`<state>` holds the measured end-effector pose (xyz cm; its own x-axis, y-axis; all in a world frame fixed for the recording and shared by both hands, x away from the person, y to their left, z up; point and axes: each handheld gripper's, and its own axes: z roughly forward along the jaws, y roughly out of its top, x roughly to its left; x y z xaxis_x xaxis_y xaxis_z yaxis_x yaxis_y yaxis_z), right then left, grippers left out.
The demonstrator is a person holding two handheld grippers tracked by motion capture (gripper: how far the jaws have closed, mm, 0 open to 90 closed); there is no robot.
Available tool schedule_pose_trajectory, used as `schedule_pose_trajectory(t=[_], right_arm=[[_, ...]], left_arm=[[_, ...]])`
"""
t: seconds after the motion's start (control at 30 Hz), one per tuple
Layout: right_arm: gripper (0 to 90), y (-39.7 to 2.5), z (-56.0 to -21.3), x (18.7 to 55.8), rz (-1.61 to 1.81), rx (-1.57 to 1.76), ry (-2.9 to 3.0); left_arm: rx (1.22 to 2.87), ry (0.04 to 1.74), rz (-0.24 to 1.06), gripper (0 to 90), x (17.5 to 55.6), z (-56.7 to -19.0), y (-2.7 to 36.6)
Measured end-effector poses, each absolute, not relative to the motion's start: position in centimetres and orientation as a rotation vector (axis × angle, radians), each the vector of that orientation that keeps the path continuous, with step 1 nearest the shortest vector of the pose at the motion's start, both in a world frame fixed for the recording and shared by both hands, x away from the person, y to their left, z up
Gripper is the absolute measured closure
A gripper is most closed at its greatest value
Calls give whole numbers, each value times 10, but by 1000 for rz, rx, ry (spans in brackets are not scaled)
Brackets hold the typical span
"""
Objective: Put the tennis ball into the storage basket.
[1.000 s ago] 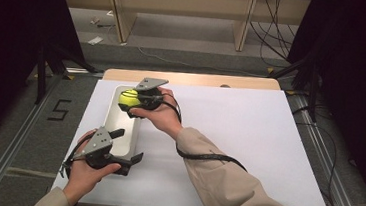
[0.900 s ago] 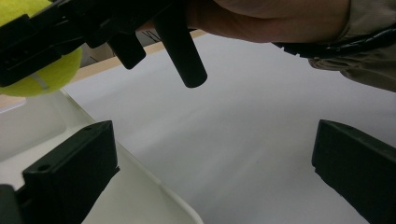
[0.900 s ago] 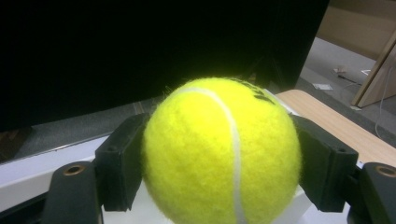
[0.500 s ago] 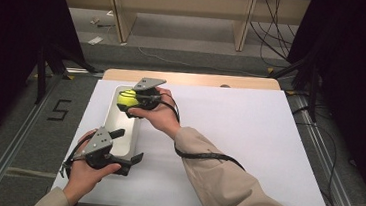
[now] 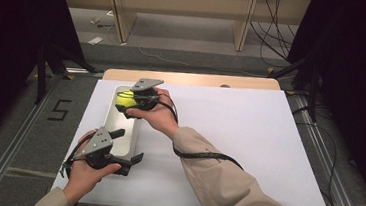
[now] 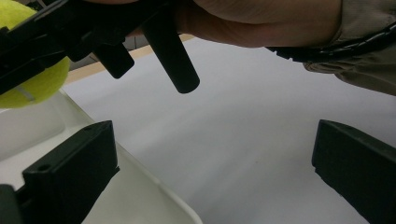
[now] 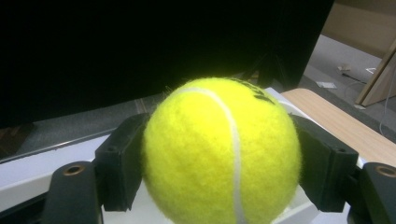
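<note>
— Tennis ball (image 5: 124,98): where is it right now?

— Clamped in the right tool (image 5: 130,101), at the far end of the long white tray (image 5: 110,123) on the left side of the table (image 5: 248,139). In the right gripper view the ball (image 7: 221,151) sits squarely between the two black jaws, one pressed to each side of it.

— Is it down in the tray or up in the air?

— Just over the tray's far end, I'd say. From the left gripper view the ball (image 6: 32,81) hangs above the white tray wall (image 6: 140,175), but I can't tell whether its underside touches the bottom.

— And the left tool?

— The left tool (image 5: 126,148) is at the near end of the tray, jaws spread wide and holding nothing. One jaw is over the tray's near rim, the other over the bare white table, so it looks to be straddling that near right edge, maybe to steady it.

— How far along, then?

— My guess is the grasp is done and firm. What's left is either setting the ball down and letting go, or carrying it off; I can't say which.
</note>
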<state>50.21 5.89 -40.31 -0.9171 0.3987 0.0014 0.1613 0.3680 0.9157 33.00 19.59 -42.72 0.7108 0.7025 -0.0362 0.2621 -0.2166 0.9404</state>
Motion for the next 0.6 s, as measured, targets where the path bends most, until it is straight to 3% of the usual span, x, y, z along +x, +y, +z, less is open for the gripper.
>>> schedule_pose_trajectory(t=[0.6], right_arm=[[268,68,-408,502,1551,482,2438]], left_arm=[[1792,761,490,0,330,-427,196]])
